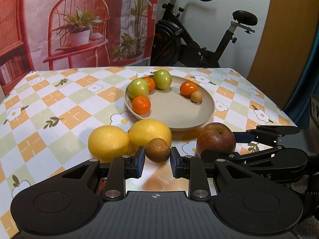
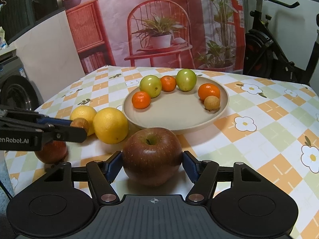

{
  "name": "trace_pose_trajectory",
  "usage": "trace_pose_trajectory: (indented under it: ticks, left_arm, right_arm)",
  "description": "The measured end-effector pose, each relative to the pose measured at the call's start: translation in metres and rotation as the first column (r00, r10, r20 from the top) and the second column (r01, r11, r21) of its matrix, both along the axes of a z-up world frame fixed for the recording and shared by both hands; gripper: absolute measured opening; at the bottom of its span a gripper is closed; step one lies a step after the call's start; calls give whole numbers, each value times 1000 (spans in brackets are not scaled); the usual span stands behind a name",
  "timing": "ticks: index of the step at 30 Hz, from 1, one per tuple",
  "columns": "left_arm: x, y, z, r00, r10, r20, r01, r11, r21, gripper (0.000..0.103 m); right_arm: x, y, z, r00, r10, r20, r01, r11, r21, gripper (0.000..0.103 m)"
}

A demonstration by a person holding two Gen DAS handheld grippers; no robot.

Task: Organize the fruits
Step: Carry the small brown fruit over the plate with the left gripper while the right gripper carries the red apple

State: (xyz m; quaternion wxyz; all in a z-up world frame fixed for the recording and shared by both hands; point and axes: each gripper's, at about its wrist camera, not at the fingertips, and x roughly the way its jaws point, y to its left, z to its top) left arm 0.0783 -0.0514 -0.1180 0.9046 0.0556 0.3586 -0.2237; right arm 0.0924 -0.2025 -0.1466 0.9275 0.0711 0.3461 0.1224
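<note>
A small brown fruit (image 1: 157,153) is being pinched between the pads of the left gripper (image 1: 157,160), and a red apple (image 2: 152,156) is being clamped between the pads of the right gripper (image 2: 152,165). Whether either fruit is being lifted clear of the checked tablecloth (image 2: 259,119) cannot be told.

Ahead of both grippers, a beige plate (image 2: 175,122) is being used as the collecting place. Six fruits are already being held in it along the far rim: two green fruits, three mandarins, and a small tan round fruit (image 2: 212,103) touching the mandarin (image 2: 209,92) on the right side.

By this reading, the task is judged to be roughly half done. Two lemons are still being left on the cloth, touching each other, just ahead and to the left of the left gripper; the nearer lemon (image 1: 149,132) is lying just behind the pinched brown fruit. A second dark red fruit (image 2: 51,153) is being partly hidden under the left gripper in the right wrist view.

The apple is being shown stem up, dark red with pale speckles, glossy and firm-looking, and wide enough that the right jaws are being held well apart. The brown fruit is being shown as dull, rough-skinned and slightly pointed at one side.
</note>
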Motion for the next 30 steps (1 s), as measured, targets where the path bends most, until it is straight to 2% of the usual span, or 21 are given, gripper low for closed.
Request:
trace_pose_trajectory:
  ticks: [5,15,23,30]
  left_arm:
    - [-1,-3,7,999,-29,18,29,1000,1,28]
    - [23,-12,28,998,-37,43,38,999,-22,28]
    - [60,-23,39,998,-28,49,30,998,-52,28]
    - [102,-30,31,1000,-16,11,17,998,-52,28]
  right_arm:
    - [-1,-2,6,1000,0,-12,0,1000,11,61]
    - [7,-14,35,998,1,65,0,1000,-8,61]
    - [44,-32,49,993,6,120,-1,999,-34,61]
    - [93,-36,35,994,21,111,-15,998,-57,61]
